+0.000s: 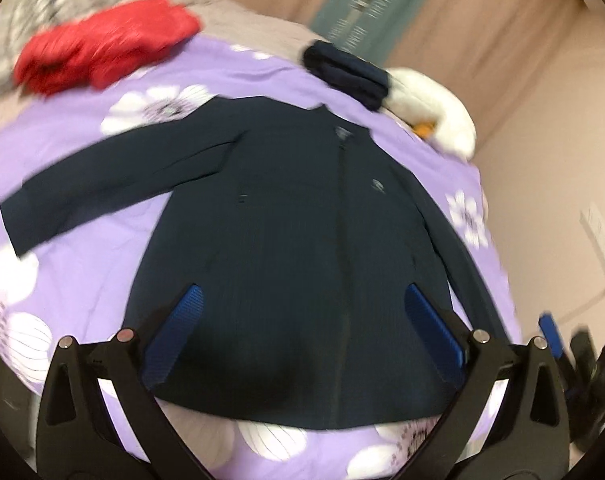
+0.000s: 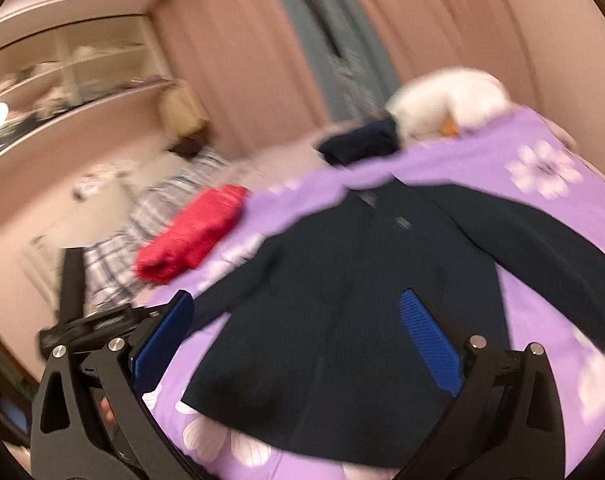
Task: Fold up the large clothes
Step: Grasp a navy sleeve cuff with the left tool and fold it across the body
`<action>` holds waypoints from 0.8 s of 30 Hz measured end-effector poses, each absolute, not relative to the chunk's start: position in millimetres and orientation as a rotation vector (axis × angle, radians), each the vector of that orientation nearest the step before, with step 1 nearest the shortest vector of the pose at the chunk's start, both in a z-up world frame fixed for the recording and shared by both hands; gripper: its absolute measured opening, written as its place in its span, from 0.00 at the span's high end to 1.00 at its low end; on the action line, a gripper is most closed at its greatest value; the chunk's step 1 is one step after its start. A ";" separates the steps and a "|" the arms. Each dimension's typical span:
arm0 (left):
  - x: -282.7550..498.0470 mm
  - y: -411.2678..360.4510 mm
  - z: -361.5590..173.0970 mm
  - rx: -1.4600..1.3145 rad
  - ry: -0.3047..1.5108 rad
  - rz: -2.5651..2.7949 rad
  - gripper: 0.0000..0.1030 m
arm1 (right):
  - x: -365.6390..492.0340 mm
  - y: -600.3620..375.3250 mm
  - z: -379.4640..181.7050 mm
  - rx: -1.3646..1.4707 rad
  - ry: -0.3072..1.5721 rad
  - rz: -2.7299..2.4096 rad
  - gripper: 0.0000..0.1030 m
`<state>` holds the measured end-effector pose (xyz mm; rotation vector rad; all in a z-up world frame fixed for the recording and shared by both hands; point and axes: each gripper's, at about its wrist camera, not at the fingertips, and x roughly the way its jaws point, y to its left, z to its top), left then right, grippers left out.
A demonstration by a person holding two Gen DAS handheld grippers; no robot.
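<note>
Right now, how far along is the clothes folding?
Done, apparently: a folded red garment and a folded navy garment lie at the far side of the purple floral bedsheet. In hand: nothing; left gripper and right gripper are open. Left: the dark navy zip jacket, spread flat, sleeves out.

Open bedspread around the jacket

Purple floral bedspread [image 1: 82, 168] lay bare beside the navy jacket [image 1: 286, 216]; red garment [image 1: 102, 52], folded navy garment [image 1: 350, 72] and white plush toy [image 1: 434, 108] crowded the far edge.

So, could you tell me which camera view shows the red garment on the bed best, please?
The left wrist view: the red garment lies whole at the upper left, unobstructed, its bundled folds readable despite blur. The right wrist view shows it blurrier, at a slant beside the navy jacket.
</note>
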<state>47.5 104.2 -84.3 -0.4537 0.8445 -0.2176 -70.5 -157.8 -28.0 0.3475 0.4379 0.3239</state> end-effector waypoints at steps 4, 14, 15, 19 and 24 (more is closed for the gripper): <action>61.6 169.1 -125.0 -0.693 0.863 -0.141 0.02 | -54.4 -145.0 -45.3 0.367 0.516 0.438 0.01; 79.2 308.3 -223.9 -1.160 0.791 0.205 0.02 | -31.0 -122.2 -59.0 0.328 0.616 0.498 0.01; 80.6 316.4 -228.6 -1.196 0.765 0.214 0.02 | -29.2 -121.7 -61.3 0.319 0.622 0.497 0.01; 85.7 337.5 -230.2 -1.246 0.661 0.271 0.02 | -10.5 -122.1 -65.1 0.299 0.637 0.498 0.01; 95.7 354.3 -227.2 -1.293 0.606 0.388 0.02 | -0.2 -125.4 -70.3 0.302 0.651 0.489 0.01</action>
